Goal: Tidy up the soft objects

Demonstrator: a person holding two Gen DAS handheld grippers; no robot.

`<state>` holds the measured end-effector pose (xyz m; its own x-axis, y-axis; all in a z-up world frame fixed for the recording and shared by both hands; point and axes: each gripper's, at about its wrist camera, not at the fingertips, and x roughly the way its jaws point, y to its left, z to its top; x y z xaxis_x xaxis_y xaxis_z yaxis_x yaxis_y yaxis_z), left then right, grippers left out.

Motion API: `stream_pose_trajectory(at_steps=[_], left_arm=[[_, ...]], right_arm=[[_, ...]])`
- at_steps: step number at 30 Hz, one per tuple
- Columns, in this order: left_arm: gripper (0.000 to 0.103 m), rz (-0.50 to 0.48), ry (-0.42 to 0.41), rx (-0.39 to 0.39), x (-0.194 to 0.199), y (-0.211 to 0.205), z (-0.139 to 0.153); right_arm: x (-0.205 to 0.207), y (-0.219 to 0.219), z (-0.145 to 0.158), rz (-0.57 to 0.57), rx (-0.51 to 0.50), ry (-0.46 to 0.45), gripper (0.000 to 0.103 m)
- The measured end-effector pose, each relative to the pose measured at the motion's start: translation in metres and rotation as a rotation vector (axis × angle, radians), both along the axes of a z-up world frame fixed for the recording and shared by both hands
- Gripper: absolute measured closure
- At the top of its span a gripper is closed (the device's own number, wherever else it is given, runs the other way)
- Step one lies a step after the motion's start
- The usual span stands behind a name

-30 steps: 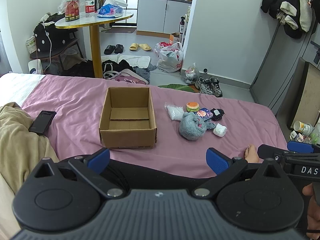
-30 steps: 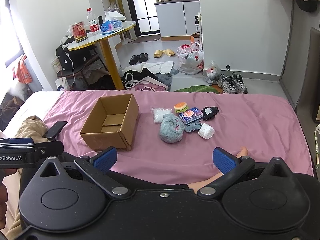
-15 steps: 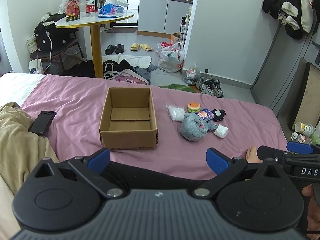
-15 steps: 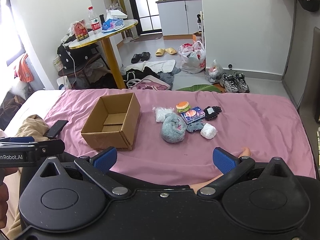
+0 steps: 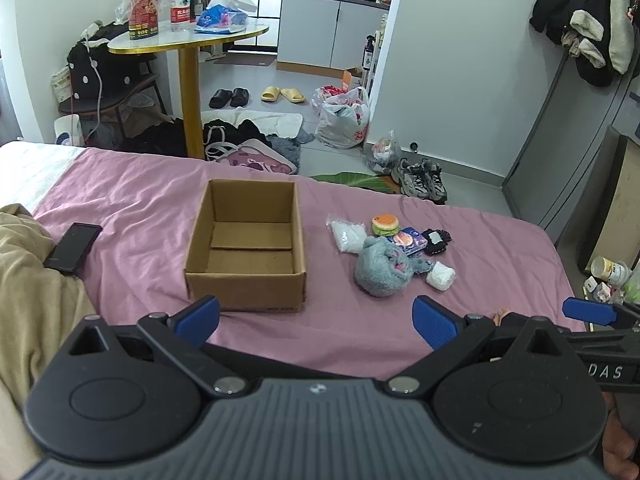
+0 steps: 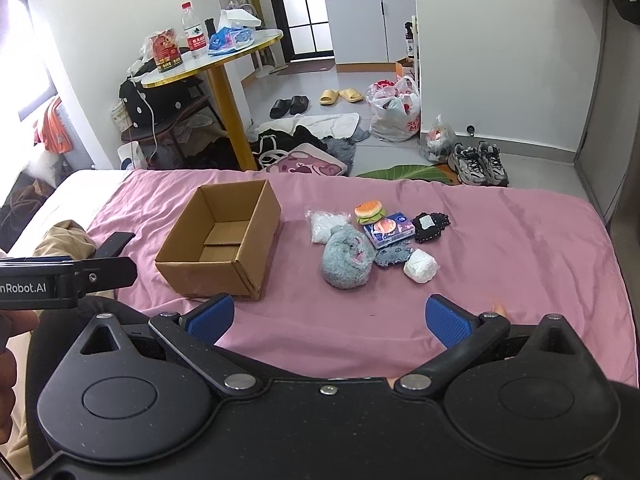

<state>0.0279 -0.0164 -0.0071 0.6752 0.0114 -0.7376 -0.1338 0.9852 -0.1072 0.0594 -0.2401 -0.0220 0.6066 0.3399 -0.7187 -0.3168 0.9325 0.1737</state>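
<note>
Your left gripper and right gripper, both spread wide and empty, have come slightly nearer the brown cardboard box and fluffy grey plush toy.

My two wrist fisheyes sit low at the bed's near edge, side by side, facing the room; both share the cardboard box.

A lived-in home bedroom: pink-sheeted bed, slippers, kitchen cabinets beyond.
</note>
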Motion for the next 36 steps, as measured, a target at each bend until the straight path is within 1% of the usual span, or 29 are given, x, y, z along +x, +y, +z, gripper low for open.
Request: stream_pose_trajectory(at_steps=[5, 12, 23, 24, 26, 28, 30, 32, 36], left_arm=[[0.001, -0.009, 0.006, 0.005, 0.015, -0.009, -0.008], [0.002, -0.002, 0.006, -0.029, 0.035, -0.015, -0.024], [0.005, -0.004, 0.012, -0.066, 0.077, -0.028, -0.045], [0.005, -0.006, 0.013, -0.072, 0.081, -0.030, -0.047], [0.012, -0.011, 0.016, -0.082, 0.089, -0.035, -0.051], [0.015, -0.011, 0.020, -0.096, 0.098, -0.038, -0.054], [0.019, -0.009, 0.026, -0.113, 0.107, -0.042, -0.057], [0.026, -0.006, 0.033, -0.132, 0.116, -0.045, -0.060], [0.030, -0.005, 0.059, -0.170, 0.135, -0.052, -0.067]], right_arm=[[0.015, -0.011, -0.012, -0.021, 0.007, 0.031, 0.000], [0.038, -0.028, -0.034, -0.056, 0.049, 0.088, 0.000], [0.081, -0.048, -0.057, -0.095, 0.157, 0.134, 0.000], [0.086, -0.051, -0.059, -0.106, 0.165, 0.139, 0.000], [0.094, -0.055, -0.064, -0.127, 0.178, 0.147, 0.002], [0.104, -0.060, -0.069, -0.143, 0.193, 0.163, 0.005], [0.115, -0.066, -0.074, -0.159, 0.218, 0.192, 0.010], [0.127, -0.070, -0.079, -0.174, 0.244, 0.225, 0.014], [0.147, -0.078, -0.089, -0.206, 0.274, 0.274, 0.015]])
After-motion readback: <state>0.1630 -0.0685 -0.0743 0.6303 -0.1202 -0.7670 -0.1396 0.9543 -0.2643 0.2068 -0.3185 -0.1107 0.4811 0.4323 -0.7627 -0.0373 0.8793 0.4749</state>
